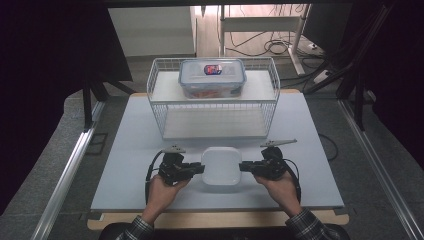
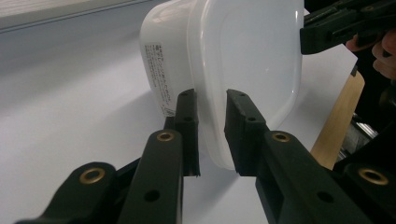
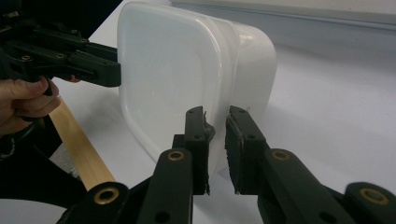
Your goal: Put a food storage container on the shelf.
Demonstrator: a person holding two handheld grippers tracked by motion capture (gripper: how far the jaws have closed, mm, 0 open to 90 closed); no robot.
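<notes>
Now | white lidded tub near-centre on worktop | left tongs and right tongs clamped on its opposite rims | lift level, both sides together, even squeeze

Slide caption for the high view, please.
Both tools clamp the rim of a white square plastic container before a wire basket.

Right gripper jaws clamp the near rim of white lidded container, pads apparently pressing it. At nine o'clock, left gripper grips the opposite rim; hand behind it.
</notes>
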